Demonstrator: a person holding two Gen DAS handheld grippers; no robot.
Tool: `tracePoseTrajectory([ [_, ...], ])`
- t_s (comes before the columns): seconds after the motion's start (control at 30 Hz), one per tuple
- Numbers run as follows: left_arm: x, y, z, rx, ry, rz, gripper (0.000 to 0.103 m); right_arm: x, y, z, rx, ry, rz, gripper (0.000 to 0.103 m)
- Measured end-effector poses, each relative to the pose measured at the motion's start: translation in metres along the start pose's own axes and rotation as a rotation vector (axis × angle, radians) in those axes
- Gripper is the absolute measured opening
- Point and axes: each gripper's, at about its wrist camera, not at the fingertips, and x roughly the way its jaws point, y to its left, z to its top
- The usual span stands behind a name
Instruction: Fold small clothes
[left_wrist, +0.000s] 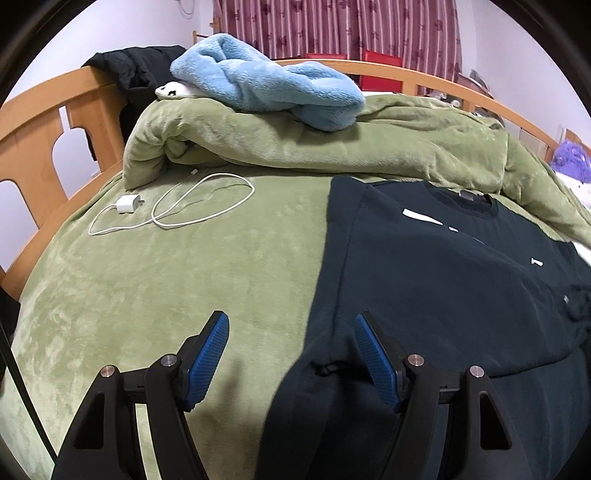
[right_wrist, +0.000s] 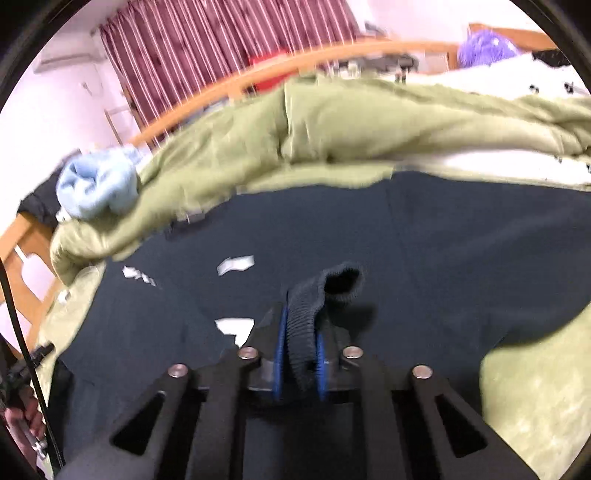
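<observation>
The dark sweatshirt (left_wrist: 443, 273) lies flat on the green bed cover (left_wrist: 166, 277), with its neck hole toward the bunched green blanket (left_wrist: 332, 144). It has small white marks on its front. The sweatshirt fills the right side of your left view and the middle of your right view (right_wrist: 443, 240).

Your right gripper (right_wrist: 300, 354) has its jaws closed on the ribbed cuff (right_wrist: 325, 291) of one sleeve. The cuff is squeezed between the blue pads (right_wrist: 282, 347) and its open end sticks up past them, above the body of the sweatshirt. This view is a bit blurry.

Your left gripper (left_wrist: 291, 343) has its jaws wide open and holds nothing. It hangs over the left edge of the sweatshirt: one blue pad (left_wrist: 207, 362) is over the green cover, the other (left_wrist: 376, 362) is over the dark cloth.

Farther back, a white charger and cable (left_wrist: 166, 206) lie on the cover, well apart from the sweatshirt. A fluffy light blue bundle (left_wrist: 266, 81) sits on top of the blanket. Behind it all you see the wooden bed frame (left_wrist: 40, 133) and a striped red curtain (left_wrist: 332, 26).
</observation>
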Motion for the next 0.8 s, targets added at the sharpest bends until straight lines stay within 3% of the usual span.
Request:
tracePoseTrajectory([
  [0.07, 0.001, -0.005, -0.001, 0.011, 0.003, 0.000, 0.069, 0.003, -0.005, 0.001, 0.017, 0.013, -0.025, 0.012],
  [0.17, 0.001, -0.011, -0.003, 0.022, 0.005, 0.000, 0.069, 0.024, -0.011, -0.010, 0.023, 0.112, -0.089, 0.012],
  [0.27, 0.001, -0.018, -0.002, 0.026, 0.006, -0.001, 0.069, 0.030, -0.013, -0.019, 0.026, 0.162, -0.115, 0.024],
  [0.37, 0.002, -0.025, 0.001, 0.014, 0.014, -0.015, 0.069, 0.013, -0.023, -0.015, 0.042, 0.144, -0.100, 0.031],
  [0.43, 0.004, -0.032, 0.003, 0.003, 0.023, -0.029, 0.069, -0.005, -0.032, -0.007, 0.028, 0.107, -0.137, 0.047],
  [0.5, 0.003, -0.042, 0.004, -0.001, 0.032, -0.045, 0.070, -0.024, -0.045, 0.000, 0.018, 0.066, -0.184, 0.053],
  [0.63, -0.002, -0.063, 0.006, 0.018, 0.017, -0.046, 0.079, -0.059, -0.085, 0.015, 0.035, 0.009, -0.264, 0.064],
  [0.8, -0.006, -0.084, 0.005, 0.063, -0.002, -0.024, 0.082, -0.087, -0.150, 0.030, 0.102, -0.014, -0.324, 0.068],
])
